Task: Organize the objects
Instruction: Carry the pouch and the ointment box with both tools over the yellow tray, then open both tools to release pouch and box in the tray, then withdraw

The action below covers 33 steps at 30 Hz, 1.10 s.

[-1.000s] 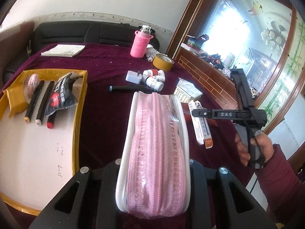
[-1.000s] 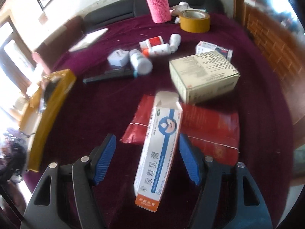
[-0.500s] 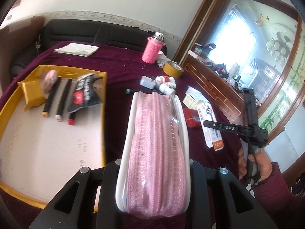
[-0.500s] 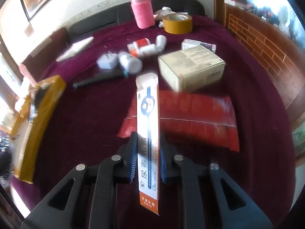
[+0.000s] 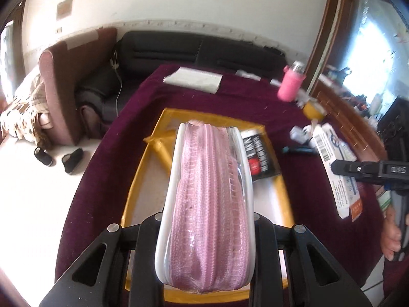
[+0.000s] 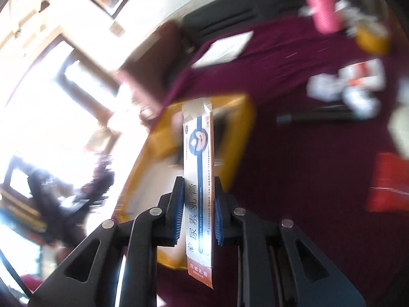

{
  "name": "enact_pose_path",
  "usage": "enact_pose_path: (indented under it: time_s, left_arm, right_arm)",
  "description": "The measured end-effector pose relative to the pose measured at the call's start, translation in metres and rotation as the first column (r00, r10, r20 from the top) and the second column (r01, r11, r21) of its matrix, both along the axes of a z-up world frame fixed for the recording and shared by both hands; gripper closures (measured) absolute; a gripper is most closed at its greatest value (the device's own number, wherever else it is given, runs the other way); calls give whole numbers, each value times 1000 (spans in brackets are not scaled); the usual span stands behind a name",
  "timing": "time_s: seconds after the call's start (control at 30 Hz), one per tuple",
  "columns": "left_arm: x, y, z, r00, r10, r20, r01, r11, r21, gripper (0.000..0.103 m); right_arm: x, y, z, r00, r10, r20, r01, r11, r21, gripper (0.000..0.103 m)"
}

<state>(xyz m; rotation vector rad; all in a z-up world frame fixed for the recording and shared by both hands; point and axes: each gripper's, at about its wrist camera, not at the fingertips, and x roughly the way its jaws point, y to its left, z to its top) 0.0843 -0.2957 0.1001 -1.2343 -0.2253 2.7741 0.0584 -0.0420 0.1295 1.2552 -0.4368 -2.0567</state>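
My left gripper [image 5: 207, 232] is shut on a pink zip pouch with a white rim [image 5: 209, 204] and holds it over the yellow-edged tray [image 5: 135, 186] on the maroon table. My right gripper [image 6: 198, 220] is shut on a long white ointment box with a blue stripe [image 6: 198, 174], lifted off the table and pointing toward the tray [image 6: 245, 133]. In the left wrist view the right gripper [image 5: 368, 171] and its box [image 5: 334, 168] hang right of the tray. A black packet [image 5: 258, 158] lies in the tray, mostly hidden by the pouch.
A pink-sleeved bottle [image 5: 291, 87], a tape roll [image 5: 313, 110], small white bottles [image 6: 352, 81] and a dark pen [image 6: 314, 116] lie at the back right. A red packet [image 6: 388, 184] is at the right. A white notepad [image 5: 194, 79] lies far back. A sofa [image 5: 191, 51] stands behind the table.
The right gripper closed on the ointment box, lifted it off the red packet and swung left toward the tray. The left gripper carried the pouch left, over the tray.
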Motion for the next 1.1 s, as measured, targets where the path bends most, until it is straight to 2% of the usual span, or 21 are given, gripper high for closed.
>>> enact_pose_path:
  time_s: [0.1,0.2,0.33,0.43,0.53,0.57,0.63,0.73,0.83,0.9,1.0,1.03,1.1]
  left_arm:
    - [-19,-8,-28,997,1,82,-3,1000,23,81]
    - [-37,-12,-51,991,16,133,-15,1000,-5,81]
    - [-50,-28,-73,981,43,188,-41,999,-16,81]
    - [-49,-30,-74,984,41,173,-40,999,-7,81]
    - [-50,-37,-71,986,35,164,-44,998,51,77]
    - [-52,-40,-70,987,28,160,-40,997,71,75]
    - [-52,-44,-67,989,22,149,-39,994,107,56]
    - [-49,-53,-58,992,44,119,-62,986,155,53]
    - [-44,-61,-45,995,62,83,-78,978,196,51]
    - [-39,-62,-37,996,77,50,-86,977,196,51]
    - [-27,-62,-27,995,104,-3,-102,976,191,49]
    - [-24,-62,-26,994,112,-18,-107,975,193,47]
    - [-14,-61,-22,990,127,-63,-112,973,203,44]
  right_arm:
    - [-8,-54,-14,998,50,35,-51,999,13,85]
    - [-19,-101,-41,990,77,115,-80,997,14,85]
    - [-31,-134,-71,978,68,197,-75,997,28,85]
    - [-30,-150,-84,971,82,223,-93,995,37,85]
    - [-31,-159,-89,971,84,222,-99,993,57,85]
    - [-31,-162,-90,973,84,215,-101,993,68,84]
    - [-28,-167,-88,980,79,184,-100,989,105,81]
    - [-26,-170,-79,990,85,116,-103,982,159,76]
    - [-20,-168,-63,994,93,59,-102,981,168,67]
    - [-23,-161,-50,996,82,30,-85,983,161,67]
    - [-32,-139,-25,998,12,-56,-3,988,153,64]
    - [-35,-131,-19,997,-16,-80,29,987,160,56]
    - [-41,-116,-12,993,-59,-102,76,983,168,49]
